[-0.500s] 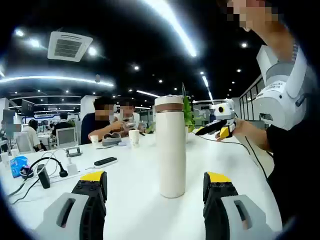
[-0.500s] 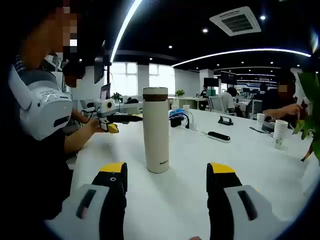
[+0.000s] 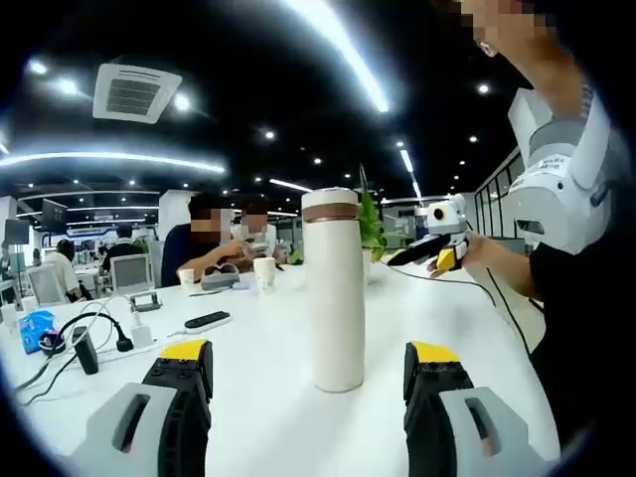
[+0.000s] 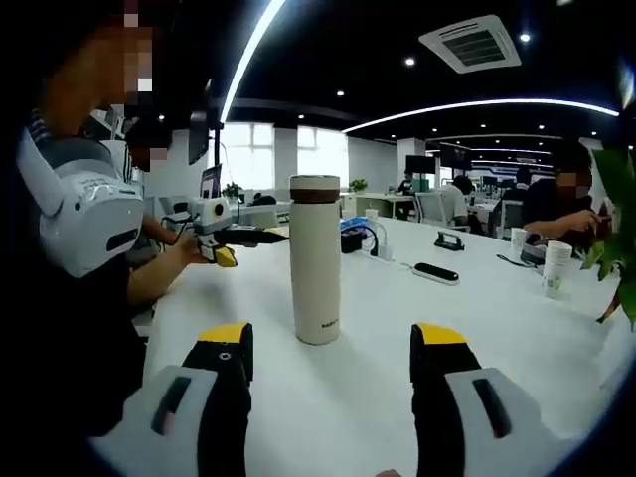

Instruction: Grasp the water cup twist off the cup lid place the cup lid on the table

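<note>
Left gripper view: we log the left gripper [image 3: 308, 383], jaws apart and holding nothing; a cream water cup [image 3: 334, 288] upright on the white table [image 3: 258, 397], lid [image 3: 331, 203] on.

Right gripper view: we log the right gripper [image 4: 331, 383], jaws apart; the cup bears small print, unreadable; a black remote [image 4: 434, 271] lies toward the far edge.

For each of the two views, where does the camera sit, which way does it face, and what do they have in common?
Left gripper view: rides on the left claw, looking along its open jaws across the white table at the upright water cup; the right claw, held in a hand, comes in from the right.
Right gripper view: rides on the right claw, jaws open, facing the water cup; the left claw comes in from the left.
Shared: the cup with its cup lid on, seen from opposite sides.
</note>
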A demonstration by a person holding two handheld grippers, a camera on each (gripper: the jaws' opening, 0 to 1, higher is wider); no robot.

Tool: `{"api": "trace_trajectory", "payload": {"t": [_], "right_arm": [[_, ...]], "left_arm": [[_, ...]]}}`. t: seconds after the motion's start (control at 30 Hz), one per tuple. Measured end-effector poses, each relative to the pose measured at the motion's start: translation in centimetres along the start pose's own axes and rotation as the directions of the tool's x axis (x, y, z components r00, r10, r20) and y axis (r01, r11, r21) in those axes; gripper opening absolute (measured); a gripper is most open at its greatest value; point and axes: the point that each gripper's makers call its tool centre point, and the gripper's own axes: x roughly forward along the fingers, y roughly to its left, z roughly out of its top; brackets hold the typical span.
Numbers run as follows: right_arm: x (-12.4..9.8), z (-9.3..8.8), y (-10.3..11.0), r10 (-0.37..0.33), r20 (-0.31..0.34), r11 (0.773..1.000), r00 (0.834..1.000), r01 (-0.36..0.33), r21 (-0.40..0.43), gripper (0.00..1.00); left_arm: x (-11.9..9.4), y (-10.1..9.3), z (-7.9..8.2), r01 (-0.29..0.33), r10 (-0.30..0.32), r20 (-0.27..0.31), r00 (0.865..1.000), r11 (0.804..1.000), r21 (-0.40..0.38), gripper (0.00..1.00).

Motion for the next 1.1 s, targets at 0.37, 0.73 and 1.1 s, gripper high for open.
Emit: {"api": "trace_trajectory", "payload": {"t": [0.37,0.73,1.1], "right_arm": [[-0.2,0.2,0.5,0.004,0.008,1.000,1.000,-0.004,-0.001,0.66],[0.7,1.5,1.2,0.030,0.035,0.999,0.999,-0.029,-0.022,0.66],[1.6,2.0,2.1,0.072,0.043,0.997,0.996,-0.071,-0.028,0.65]], "left_arm": [[0.0,-0.5,0.3,0.013,-0.013,0.015,1.000,1.000,0.002,0.78],[0.5,-0.5,0.7,0.019,-0.019,0.027,0.999,1.000,0.004,0.78],[1.8,-0.6,1.3,0.018,-0.019,0.037,0.999,1.000,0.021,0.77]]}}
